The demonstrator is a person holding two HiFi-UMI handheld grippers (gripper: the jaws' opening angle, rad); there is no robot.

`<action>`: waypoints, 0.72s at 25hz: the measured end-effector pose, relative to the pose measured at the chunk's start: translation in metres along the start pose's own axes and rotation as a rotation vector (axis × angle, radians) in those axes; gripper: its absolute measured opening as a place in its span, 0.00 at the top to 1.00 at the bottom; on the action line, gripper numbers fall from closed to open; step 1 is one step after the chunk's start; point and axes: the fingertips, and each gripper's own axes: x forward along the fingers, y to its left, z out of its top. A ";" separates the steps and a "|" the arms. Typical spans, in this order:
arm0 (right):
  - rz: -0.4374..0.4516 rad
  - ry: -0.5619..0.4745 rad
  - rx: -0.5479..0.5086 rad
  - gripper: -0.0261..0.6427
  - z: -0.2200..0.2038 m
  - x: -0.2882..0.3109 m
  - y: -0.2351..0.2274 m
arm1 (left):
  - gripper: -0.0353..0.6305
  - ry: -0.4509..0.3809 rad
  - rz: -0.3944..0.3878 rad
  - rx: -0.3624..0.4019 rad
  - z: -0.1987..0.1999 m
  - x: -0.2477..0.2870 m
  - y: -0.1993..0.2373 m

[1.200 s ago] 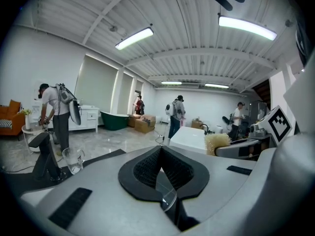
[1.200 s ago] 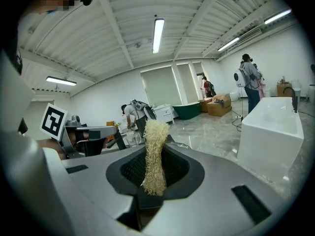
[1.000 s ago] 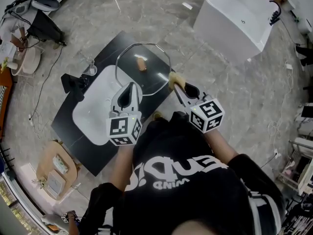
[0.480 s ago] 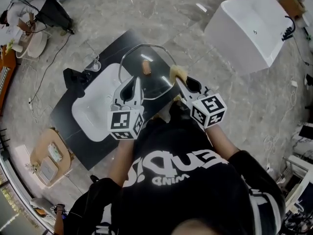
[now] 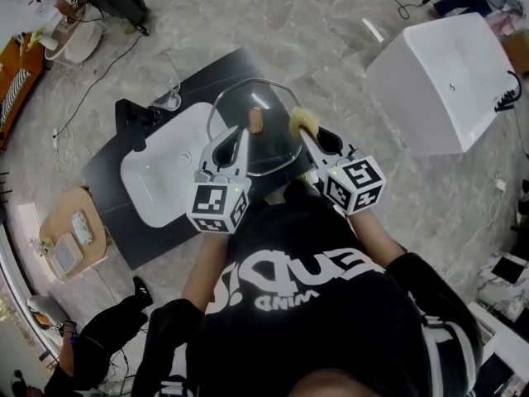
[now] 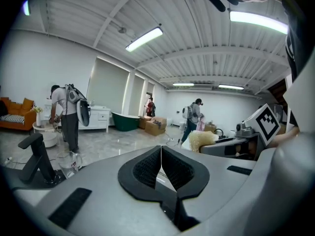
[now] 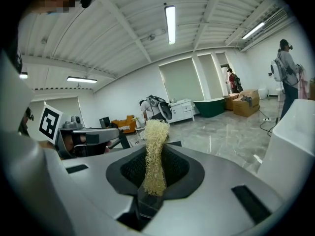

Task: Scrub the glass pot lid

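White lettering on the person's black shirt [image 5: 306, 288] shows reversed and cannot be read. The left gripper [image 5: 240, 135] has its jaws closed tight on the near rim of the glass pot lid [image 5: 273, 143], held above the black counter [image 5: 116, 222]. The right gripper [image 5: 307, 135] pinches a yellow loofah scrubber [image 5: 302, 121] at the lid's 3 o'clock edge. A white sink basin [image 5: 161, 180] lies at the lid's 8 o'clock.

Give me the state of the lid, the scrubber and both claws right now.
glass pot lid, held aloft by its rim, knob side up.
loofah scrubber, clamped, standing up out of the claw.
left claw, shut on the glass pot lid.
right claw, shut on the loofah scrubber.
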 end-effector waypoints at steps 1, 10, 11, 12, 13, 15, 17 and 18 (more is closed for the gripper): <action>0.015 0.005 -0.004 0.89 0.001 0.003 -0.002 | 0.92 0.000 0.008 -0.003 0.000 0.002 0.000; 0.120 0.054 -0.037 0.89 0.007 0.040 -0.013 | 0.91 0.016 0.044 -0.036 0.003 0.016 0.008; 0.127 0.056 -0.037 0.89 0.008 0.042 -0.014 | 0.88 0.020 0.046 -0.042 0.004 0.017 0.009; 0.132 0.057 -0.037 0.89 0.009 0.045 -0.015 | 0.84 0.023 0.047 -0.047 0.004 0.018 0.009; 0.136 0.060 -0.036 0.89 0.009 0.047 -0.016 | 0.81 0.025 0.046 -0.052 0.004 0.019 0.009; 0.143 0.068 -0.032 0.89 0.008 0.050 -0.016 | 0.77 0.028 0.043 -0.062 0.004 0.020 0.009; 0.149 0.076 -0.034 0.89 0.007 0.052 -0.016 | 0.68 0.035 0.039 -0.068 0.004 0.021 0.009; 0.149 0.078 -0.036 0.89 0.007 0.054 -0.016 | 0.64 0.037 0.039 -0.069 0.003 0.021 0.009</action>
